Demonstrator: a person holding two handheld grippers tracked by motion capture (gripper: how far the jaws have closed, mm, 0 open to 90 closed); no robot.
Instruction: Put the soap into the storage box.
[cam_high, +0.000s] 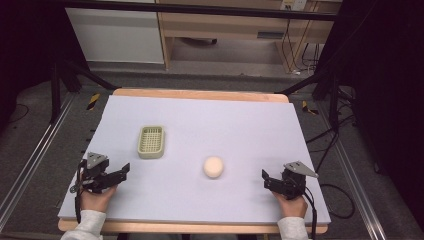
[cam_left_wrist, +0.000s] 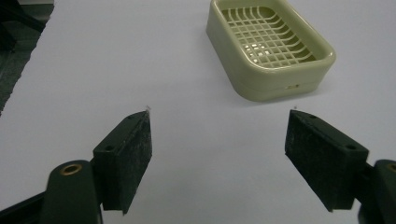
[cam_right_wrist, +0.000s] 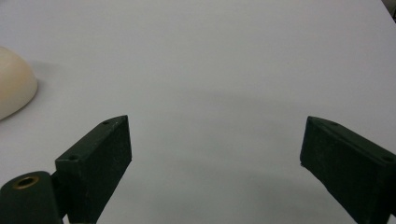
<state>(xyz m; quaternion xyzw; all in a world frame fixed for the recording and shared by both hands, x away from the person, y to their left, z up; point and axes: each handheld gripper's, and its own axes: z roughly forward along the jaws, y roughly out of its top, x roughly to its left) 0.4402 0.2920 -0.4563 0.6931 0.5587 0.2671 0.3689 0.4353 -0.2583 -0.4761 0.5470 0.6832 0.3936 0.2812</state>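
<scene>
Both tongs rest wide apart and empty at the near corners of the bench.

The left tongs (cam_high: 122, 170) have jaws spread, gripping nothing; the tray (cam_left_wrist: 271, 46) sits just ahead of them and a little to their right, upright and empty on the bench (cam_high: 240, 125). The right tongs (cam_high: 265, 179) are likewise spread with nothing between them; the soap (cam_high: 213, 167) lies off to their left, apart from them, roughly midway between the two tongs and near the tray without touching it.
</scene>
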